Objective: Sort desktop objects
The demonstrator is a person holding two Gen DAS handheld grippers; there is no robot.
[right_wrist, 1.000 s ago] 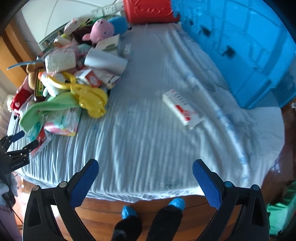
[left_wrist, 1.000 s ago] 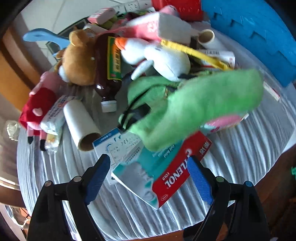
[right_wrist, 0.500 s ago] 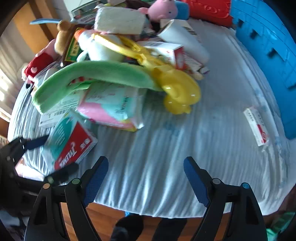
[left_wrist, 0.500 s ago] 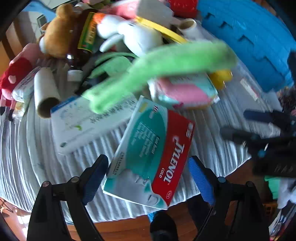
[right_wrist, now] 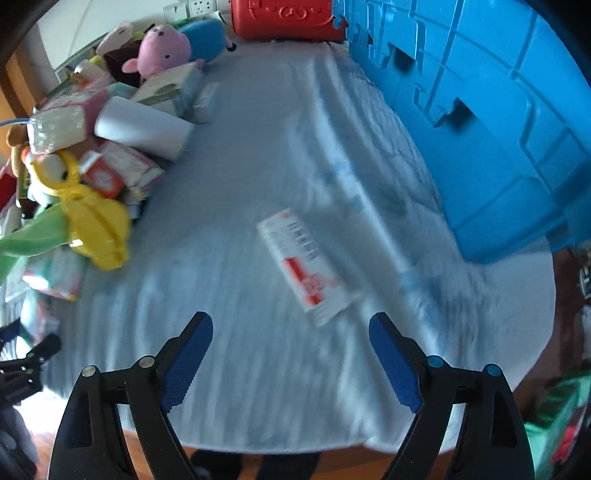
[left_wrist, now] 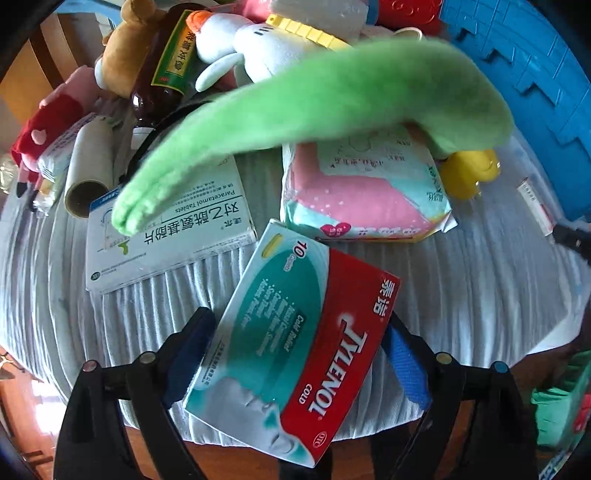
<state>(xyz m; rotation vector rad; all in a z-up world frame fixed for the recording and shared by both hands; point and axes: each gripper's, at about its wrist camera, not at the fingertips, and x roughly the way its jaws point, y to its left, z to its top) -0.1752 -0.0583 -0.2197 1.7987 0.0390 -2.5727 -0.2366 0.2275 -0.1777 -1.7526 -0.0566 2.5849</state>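
left gripper [left_wrist: 299, 354] points steeply down at the near edge of the table, jaws wide and just been opening further — the tylenol box [left_wrist: 295, 339] lies between the blue pads, its long sides just beside each pad, whether the pads touch it cannot be told. the box sits tilted, its near end hanging past the edge of the white ribbed cloth [left_wrist: 480, 295]. just behind it a white paracetamol box [left_wrist: 170, 247] lies flat, and to its right a pink and white soft pack [left_wrist: 362, 199]. a green cloth [left_wrist: 317, 110] arches over both, one end drooping onto the paracetamol box. further back the pile: a brown bottle [left_wrist: 162, 77], a white plush bird [left_wrist: 258, 44], a brown bear plush [left_wrist: 122, 48], a cardboard roll [left_wrist: 88, 170], a yellow plastic toy [left_wrist: 469, 170]. right gripper [right_wrist: 290, 354] hangs over the bare part of the cloth, jaws wide, just been opening after a closing — nothing between the pads. ahead of it, apart from the pile, a small white and red box [right_wrist: 310, 269] lies flat, blurred. a blue crate [right_wrist: 480, 110] stands along the right side, a red case [right_wrist: 284, 18] at the far end, a pink pig plush [right_wrist: 162, 51] on top of the far pile.
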